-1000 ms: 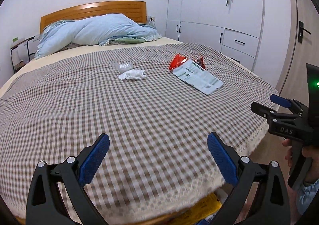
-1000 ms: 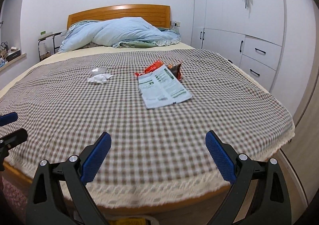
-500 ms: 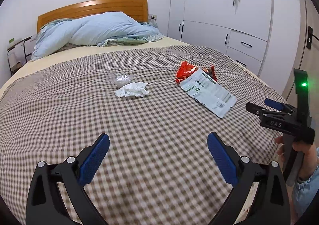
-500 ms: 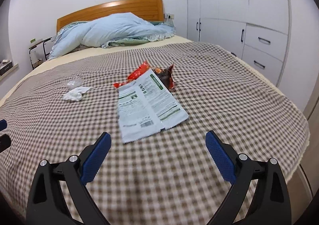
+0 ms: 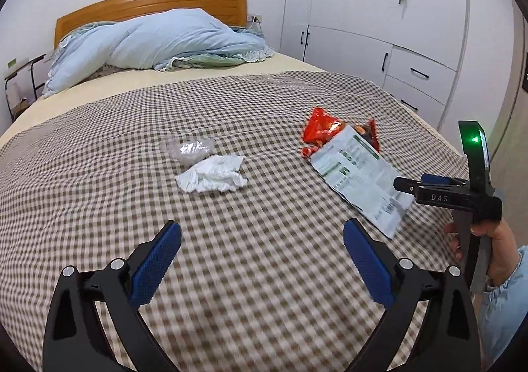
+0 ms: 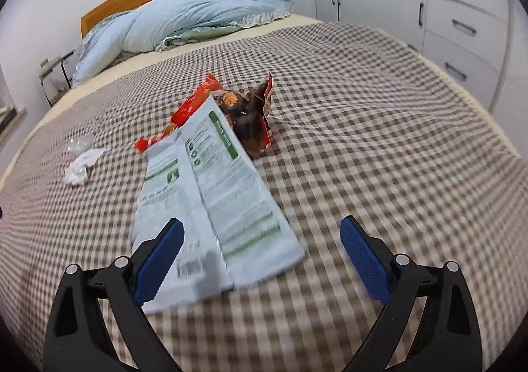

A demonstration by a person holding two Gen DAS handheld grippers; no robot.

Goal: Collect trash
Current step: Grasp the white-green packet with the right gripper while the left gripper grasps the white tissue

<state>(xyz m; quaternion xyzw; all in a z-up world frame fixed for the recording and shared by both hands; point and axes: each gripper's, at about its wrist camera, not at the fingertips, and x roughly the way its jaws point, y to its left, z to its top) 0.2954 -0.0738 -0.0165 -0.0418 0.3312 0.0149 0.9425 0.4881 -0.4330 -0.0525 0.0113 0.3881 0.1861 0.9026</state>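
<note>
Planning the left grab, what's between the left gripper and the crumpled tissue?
Only bare checked bedspread lies between the open left gripper and the crumpled tissue, seen in the left wrist view.

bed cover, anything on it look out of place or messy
Yes. Four bits of litter lie on the checked cover: a crumpled tissue, a clear plastic scrap touching it, a flat white packet, and a torn red bag whose near end lies under that packet. Nothing looks spilled.
</note>
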